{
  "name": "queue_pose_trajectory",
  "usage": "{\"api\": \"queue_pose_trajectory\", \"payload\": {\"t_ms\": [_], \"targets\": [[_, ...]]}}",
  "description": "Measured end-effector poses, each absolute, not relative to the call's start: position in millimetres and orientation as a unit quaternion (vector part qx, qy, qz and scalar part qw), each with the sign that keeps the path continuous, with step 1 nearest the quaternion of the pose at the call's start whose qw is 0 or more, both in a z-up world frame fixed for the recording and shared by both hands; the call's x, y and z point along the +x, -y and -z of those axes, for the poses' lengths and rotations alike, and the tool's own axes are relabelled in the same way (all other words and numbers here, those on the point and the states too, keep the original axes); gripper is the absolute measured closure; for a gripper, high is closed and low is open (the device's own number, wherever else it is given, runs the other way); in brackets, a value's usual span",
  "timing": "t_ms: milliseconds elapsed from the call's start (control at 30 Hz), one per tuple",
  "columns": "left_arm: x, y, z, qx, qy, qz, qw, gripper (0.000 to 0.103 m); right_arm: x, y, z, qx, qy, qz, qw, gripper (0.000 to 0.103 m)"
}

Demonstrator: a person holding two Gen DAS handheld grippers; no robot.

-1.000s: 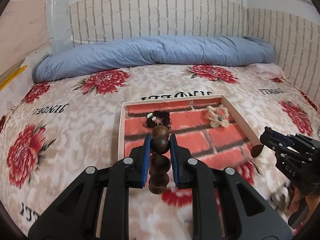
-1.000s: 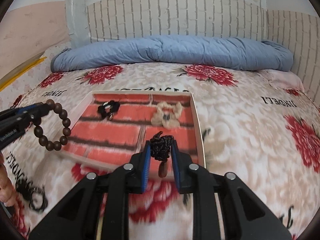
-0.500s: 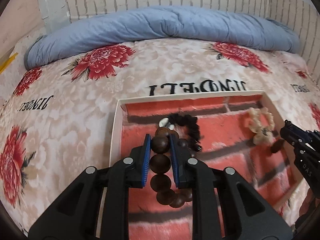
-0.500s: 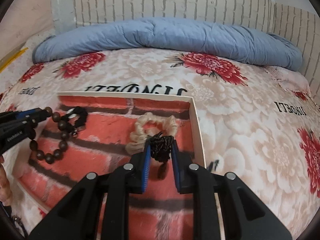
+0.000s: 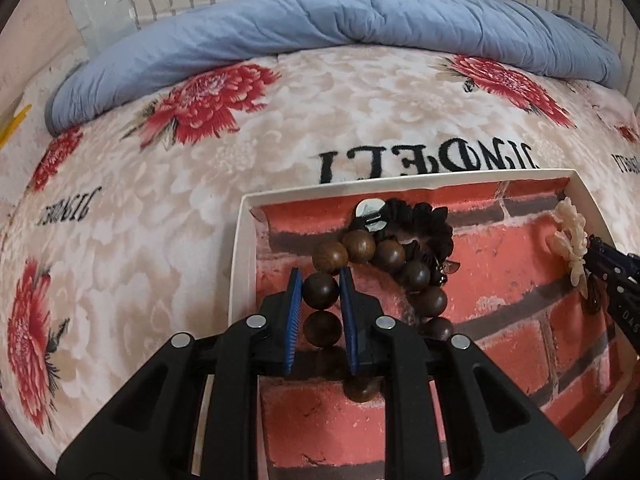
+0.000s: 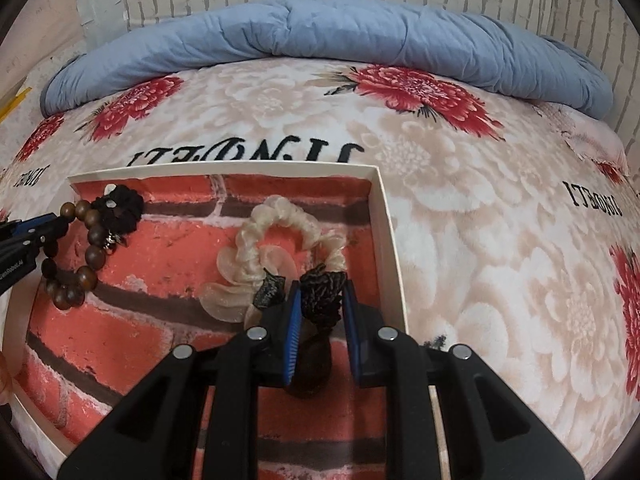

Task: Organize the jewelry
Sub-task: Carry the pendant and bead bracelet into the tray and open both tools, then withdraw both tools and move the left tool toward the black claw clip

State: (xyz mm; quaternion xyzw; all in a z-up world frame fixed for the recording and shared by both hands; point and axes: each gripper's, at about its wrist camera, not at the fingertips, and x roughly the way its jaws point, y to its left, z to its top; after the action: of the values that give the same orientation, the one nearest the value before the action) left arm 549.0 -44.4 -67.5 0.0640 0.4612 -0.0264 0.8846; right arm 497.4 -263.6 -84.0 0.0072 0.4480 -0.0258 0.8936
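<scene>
Left wrist view: one left gripper [image 5: 320, 290] pinches one wooden bead bracelet [image 5: 384, 276], now lowered inside the tray [image 5: 242, 264]; one right gripper [image 6: 322, 300] pinches one black cord ornament [image 6: 320, 292] beside one cream scrunchie [image 6: 272, 256].

I count one white tray [image 6: 386, 240] on the bed, and four pieces of jewelry in all. One is a brown bead bracelet [image 5: 416, 274], caught in my left gripper [image 5: 320, 292]. One is a cream scrunchie [image 6: 256, 256]. Two are black: a black scrunchie [image 5: 424, 220] at the tray's far side, and a black knotted cord [image 6: 320, 292] in my right gripper [image 6: 320, 300]. That makes two grippers, each with one piece.
</scene>
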Motion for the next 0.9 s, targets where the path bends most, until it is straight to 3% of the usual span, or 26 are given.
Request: {"api": "queue_pose_trajectory", "payload": {"t_ms": [133,200,233,267,333,467,533,667,900], "targets": [[544.8,38.7,65.5,0.057,-0.461,0.022,0.885,0.082,492.9,263.4,77.0,0.013,-0.443,0.023,0.896,0.081],[538.5,35.3,62.5,0.053,-0.458,0.022,0.887,0.071,487.2,263.7,70.2,0.018,-0.44,0.014,0.897,0.072],[535.5,34.2,61.2,0.052,-0.458,0.022,0.887,0.058,484.1,263.7,67.0,0.022,-0.439,0.008,0.898,0.061],[529.8,32.5,58.2,0.053,-0.455,0.021,0.889,0.052,480.4,263.4,63.4,0.024,-0.437,0.003,0.899,0.056],[518.1,30.5,49.9,0.056,-0.45,0.023,0.891,0.049,469.1,261.2,52.4,0.018,-0.431,-0.003,0.902,0.056],[487.6,21.9,22.0,0.051,-0.426,0.027,0.903,0.022,440.7,259.2,27.6,0.005,-0.413,-0.006,0.911,0.043],[464.4,18.1,3.8,0.059,-0.404,0.027,0.912,0.014,426.0,260.4,15.7,0.003,-0.404,-0.006,0.915,0.039],[424.6,10.5,-19.4,0.071,-0.382,0.027,0.921,0.009,392.0,262.1,-6.6,-0.006,-0.385,0.005,0.923,0.027],[350.9,-8.1,-43.9,0.066,-0.353,0.03,0.933,0.005,331.4,268.9,-27.9,0.007,-0.37,0.011,0.929,0.021]]}}
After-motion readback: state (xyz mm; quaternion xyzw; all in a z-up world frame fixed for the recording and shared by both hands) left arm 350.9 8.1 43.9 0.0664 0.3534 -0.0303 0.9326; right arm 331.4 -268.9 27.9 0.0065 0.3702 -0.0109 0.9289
